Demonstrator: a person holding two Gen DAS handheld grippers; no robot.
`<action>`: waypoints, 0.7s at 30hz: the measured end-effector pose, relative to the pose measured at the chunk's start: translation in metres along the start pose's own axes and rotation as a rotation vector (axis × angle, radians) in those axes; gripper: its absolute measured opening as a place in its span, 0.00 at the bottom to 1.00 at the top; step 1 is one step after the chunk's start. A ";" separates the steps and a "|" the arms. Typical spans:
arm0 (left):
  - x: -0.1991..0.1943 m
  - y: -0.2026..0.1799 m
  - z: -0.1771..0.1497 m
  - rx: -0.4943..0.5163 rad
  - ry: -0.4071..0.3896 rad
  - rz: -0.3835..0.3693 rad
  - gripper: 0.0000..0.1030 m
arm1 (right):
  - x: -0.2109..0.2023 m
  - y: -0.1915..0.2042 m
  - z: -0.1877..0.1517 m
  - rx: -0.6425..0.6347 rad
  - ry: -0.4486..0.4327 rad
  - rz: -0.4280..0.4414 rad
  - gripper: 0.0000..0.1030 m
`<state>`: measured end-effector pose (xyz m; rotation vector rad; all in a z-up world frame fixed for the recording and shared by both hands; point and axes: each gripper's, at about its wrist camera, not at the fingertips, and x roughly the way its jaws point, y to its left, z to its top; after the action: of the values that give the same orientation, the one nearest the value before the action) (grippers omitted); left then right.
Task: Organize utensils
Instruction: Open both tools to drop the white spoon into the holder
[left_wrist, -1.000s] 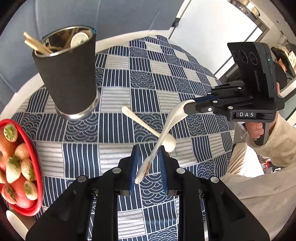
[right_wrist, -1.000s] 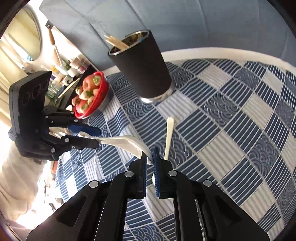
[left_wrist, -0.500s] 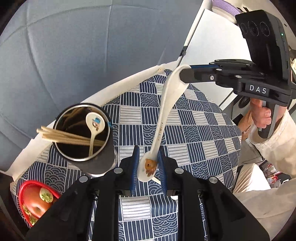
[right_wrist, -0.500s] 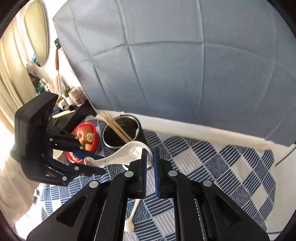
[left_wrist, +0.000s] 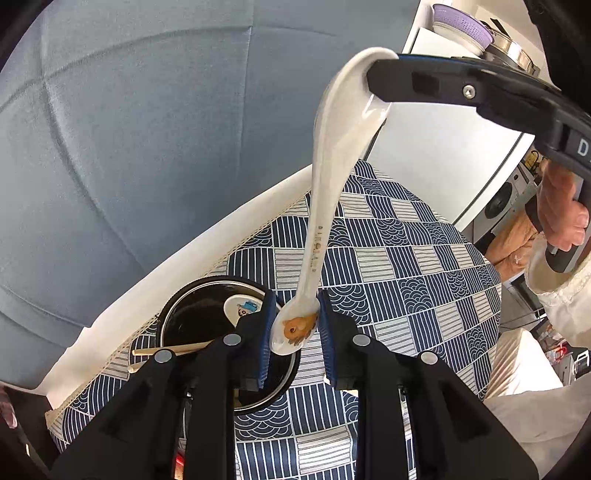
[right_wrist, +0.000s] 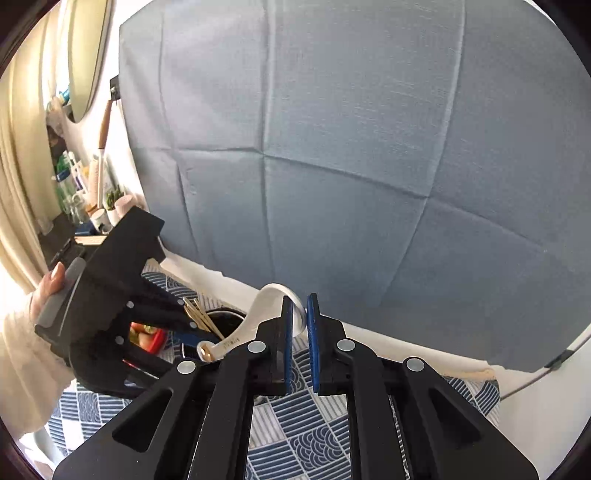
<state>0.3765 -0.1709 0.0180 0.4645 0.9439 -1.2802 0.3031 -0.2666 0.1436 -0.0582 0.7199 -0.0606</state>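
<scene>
Glossy white ceramic spoon (left_wrist: 325, 206) hangs over the round steel-rimmed black cup (left_wrist: 207, 295) of wooden chopsticks (left_wrist: 166, 349). Left gripper (left_wrist: 295, 328): jaws opening, blue pads flanking its printed handle tip. Right gripper (right_wrist: 300, 317) clamped on the curved bowl, above the checked cloth (left_wrist: 406, 266).

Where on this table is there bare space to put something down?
Bare: in the left wrist view, the checked tablecloth right of the black cup, out to its edge. Crowded: the cup, holding chopsticks, with the white spoon held above it and the red fruit bowl beside it.
</scene>
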 end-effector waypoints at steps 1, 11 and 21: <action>0.002 0.004 -0.003 -0.002 0.006 0.002 0.24 | 0.003 0.006 0.001 -0.011 0.001 0.002 0.07; 0.019 0.024 -0.029 -0.063 -0.021 0.062 0.59 | 0.023 0.062 -0.013 -0.107 0.017 -0.001 0.08; -0.009 0.016 -0.042 -0.060 -0.103 0.142 0.82 | -0.002 0.059 -0.025 -0.069 -0.027 -0.035 0.70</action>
<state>0.3773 -0.1292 -0.0020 0.4079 0.8451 -1.1335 0.2876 -0.2081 0.1217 -0.1374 0.6939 -0.0684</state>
